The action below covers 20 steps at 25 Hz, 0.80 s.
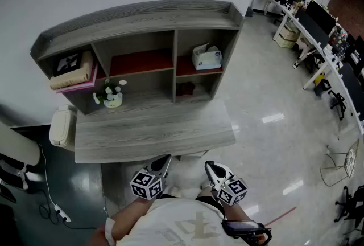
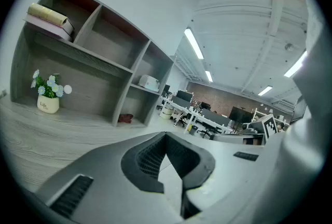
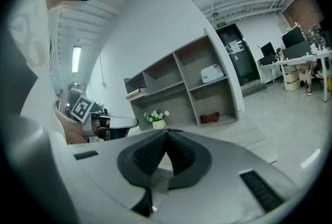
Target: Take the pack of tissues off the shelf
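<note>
Shelf unit (image 1: 142, 17) of grey wood grain, with a curved top and six open compartments; the upper shelf boards were faced red. Pack of tissues (image 1: 206, 57), a white soft-edged block, sat in the upper right compartment on the red board, well apart from both tools. A small dark red object (image 1: 185, 89) lay in the compartment below it. A pale pot of white flowers (image 1: 112, 97) stood in the lower left compartment. A stack of flat books (image 1: 73, 71) filled the upper left one. Desk top (image 1: 153, 131) had the same grey grain.

Left gripper (image 1: 161, 164) had its ribbed black pads closed together, nothing between them. Right gripper (image 1: 213, 169) was the same, jaws closed and empty. Both were held low near the desk's front edge.
</note>
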Available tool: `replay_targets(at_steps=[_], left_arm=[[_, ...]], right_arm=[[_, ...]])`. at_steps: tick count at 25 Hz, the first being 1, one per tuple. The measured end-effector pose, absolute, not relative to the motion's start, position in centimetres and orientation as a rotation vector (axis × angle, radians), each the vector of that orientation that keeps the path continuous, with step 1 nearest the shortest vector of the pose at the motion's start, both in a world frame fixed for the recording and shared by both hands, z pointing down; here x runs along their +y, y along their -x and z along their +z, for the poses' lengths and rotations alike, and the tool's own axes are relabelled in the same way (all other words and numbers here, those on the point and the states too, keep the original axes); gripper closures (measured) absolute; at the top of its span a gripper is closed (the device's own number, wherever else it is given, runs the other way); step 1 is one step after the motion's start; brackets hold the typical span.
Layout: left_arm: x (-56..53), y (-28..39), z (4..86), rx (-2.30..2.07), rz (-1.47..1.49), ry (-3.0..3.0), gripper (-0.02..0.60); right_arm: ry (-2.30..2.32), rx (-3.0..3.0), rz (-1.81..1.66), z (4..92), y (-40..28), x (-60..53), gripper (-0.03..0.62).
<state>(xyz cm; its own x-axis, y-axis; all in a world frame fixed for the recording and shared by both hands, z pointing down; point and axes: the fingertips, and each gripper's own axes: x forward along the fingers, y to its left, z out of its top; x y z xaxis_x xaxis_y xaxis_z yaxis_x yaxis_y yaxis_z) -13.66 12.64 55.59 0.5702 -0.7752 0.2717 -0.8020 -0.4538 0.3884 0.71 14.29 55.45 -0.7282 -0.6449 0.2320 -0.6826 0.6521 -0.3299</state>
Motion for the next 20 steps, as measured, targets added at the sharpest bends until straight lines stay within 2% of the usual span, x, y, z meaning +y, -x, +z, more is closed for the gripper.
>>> replay_targets(at_steps=[20], left_arm=[[14.4, 14.1, 55.3, -1.228, 0.044, -2.345, 0.568]], right_arm=[[-1.147, -2.746, 0.579, 55.2, 0.1, 16.4, 0.589]])
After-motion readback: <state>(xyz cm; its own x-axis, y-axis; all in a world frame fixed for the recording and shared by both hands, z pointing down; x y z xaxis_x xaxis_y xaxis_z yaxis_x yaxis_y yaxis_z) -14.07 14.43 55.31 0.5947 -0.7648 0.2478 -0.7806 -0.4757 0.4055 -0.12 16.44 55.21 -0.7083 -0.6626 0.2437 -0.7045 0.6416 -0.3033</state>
